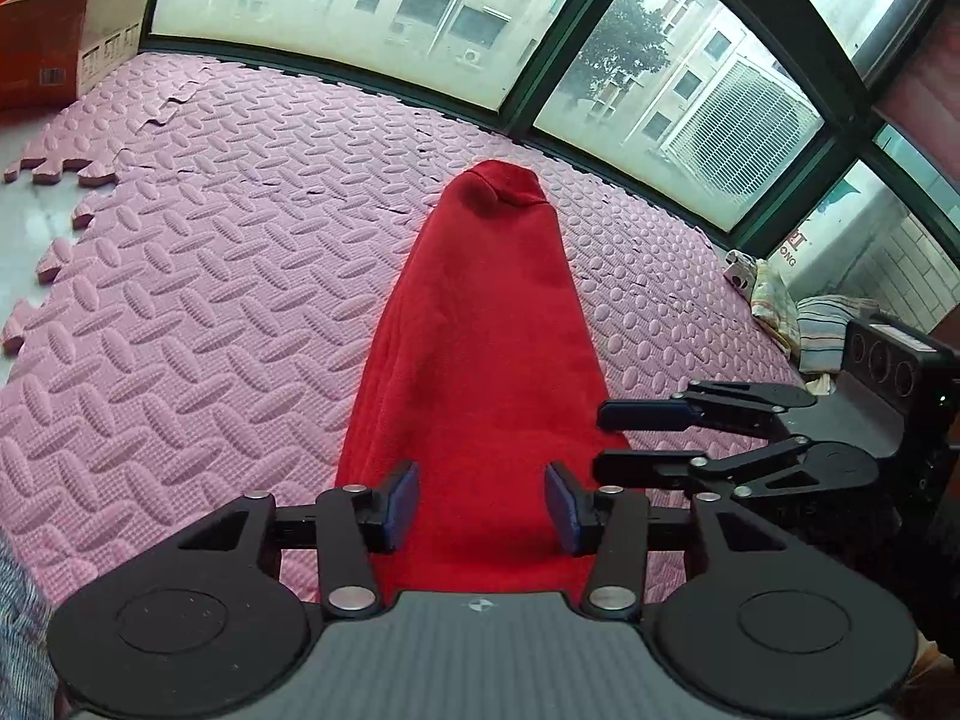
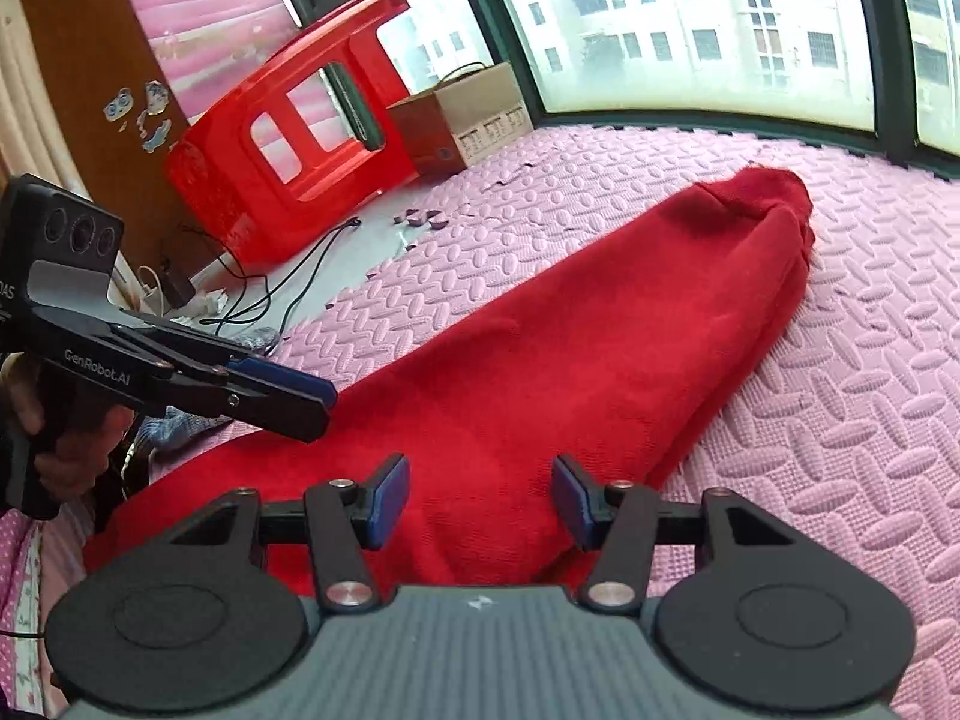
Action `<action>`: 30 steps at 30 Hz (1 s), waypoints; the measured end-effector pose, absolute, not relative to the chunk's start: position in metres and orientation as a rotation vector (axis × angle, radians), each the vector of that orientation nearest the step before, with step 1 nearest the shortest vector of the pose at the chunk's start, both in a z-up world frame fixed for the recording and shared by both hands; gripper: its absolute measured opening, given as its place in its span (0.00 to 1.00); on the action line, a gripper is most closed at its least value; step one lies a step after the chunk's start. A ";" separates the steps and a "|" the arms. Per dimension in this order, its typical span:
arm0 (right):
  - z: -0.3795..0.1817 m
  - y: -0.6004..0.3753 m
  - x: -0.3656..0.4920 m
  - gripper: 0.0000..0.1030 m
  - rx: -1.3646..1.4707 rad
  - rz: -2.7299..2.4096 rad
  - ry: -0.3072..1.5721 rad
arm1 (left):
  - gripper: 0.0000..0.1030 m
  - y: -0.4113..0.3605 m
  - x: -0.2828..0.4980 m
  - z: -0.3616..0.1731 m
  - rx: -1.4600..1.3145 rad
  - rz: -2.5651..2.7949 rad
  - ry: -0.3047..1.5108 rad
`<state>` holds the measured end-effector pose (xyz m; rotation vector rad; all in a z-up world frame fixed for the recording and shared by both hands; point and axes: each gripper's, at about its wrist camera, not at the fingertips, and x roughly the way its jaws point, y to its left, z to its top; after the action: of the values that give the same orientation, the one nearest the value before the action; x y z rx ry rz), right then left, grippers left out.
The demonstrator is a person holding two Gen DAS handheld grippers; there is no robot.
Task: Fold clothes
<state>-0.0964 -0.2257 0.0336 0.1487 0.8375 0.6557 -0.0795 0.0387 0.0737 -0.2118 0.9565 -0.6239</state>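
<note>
Cloth [image 1: 474, 360], red and folded into a long strip, lies on the pink mat [image 1: 180, 300], running toward the window edge. Left gripper [image 1: 483, 507] and right gripper [image 2: 480, 501] hover over its near end, jaws released, gripping nothing. An uneven regrasp could skew the fold. Only the right view shows the stool [image 2: 288, 138].

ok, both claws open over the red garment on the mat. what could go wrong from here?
1. The red garment lies long and narrow. With the left claw and right claw both at its near end, the far end could drag or bunch in a fold.
2. The claws are close together; they might collide.
3. The mat has a lifted seam that could snag cloth.
</note>
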 end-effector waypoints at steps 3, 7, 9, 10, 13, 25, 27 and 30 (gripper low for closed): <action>0.030 -0.231 -0.095 0.52 0.159 0.648 0.854 | 0.48 0.025 -0.061 0.069 -0.198 -0.654 0.969; 0.034 -0.244 -0.087 0.52 0.185 0.623 0.845 | 0.46 0.022 -0.036 0.049 -0.206 -0.632 1.027; 0.037 -0.251 -0.080 0.52 0.200 0.596 0.834 | 0.46 0.027 -0.029 0.042 -0.228 -0.632 1.041; 0.038 -0.254 -0.076 0.52 0.208 0.579 0.828 | 0.45 0.030 -0.027 0.041 -0.243 -0.634 1.042; 0.037 -0.270 -0.052 0.52 0.234 0.468 0.806 | 0.46 0.033 -0.025 0.042 -0.265 -0.637 1.038; 0.002 -0.313 0.059 0.51 0.412 0.239 0.803 | 0.48 0.027 -0.022 0.043 -0.230 -0.651 1.037; -0.002 -0.312 0.066 0.51 0.420 0.240 0.805 | 0.49 0.027 -0.022 0.043 -0.232 -0.652 1.039; -0.005 -0.308 0.070 0.40 0.423 0.247 0.797 | 0.50 0.027 -0.023 0.047 -0.228 -0.655 1.033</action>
<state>0.0703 -0.3084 -0.0046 0.4229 0.7972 0.2468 -0.0226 0.0266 0.0465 -0.2277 1.0327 -0.6555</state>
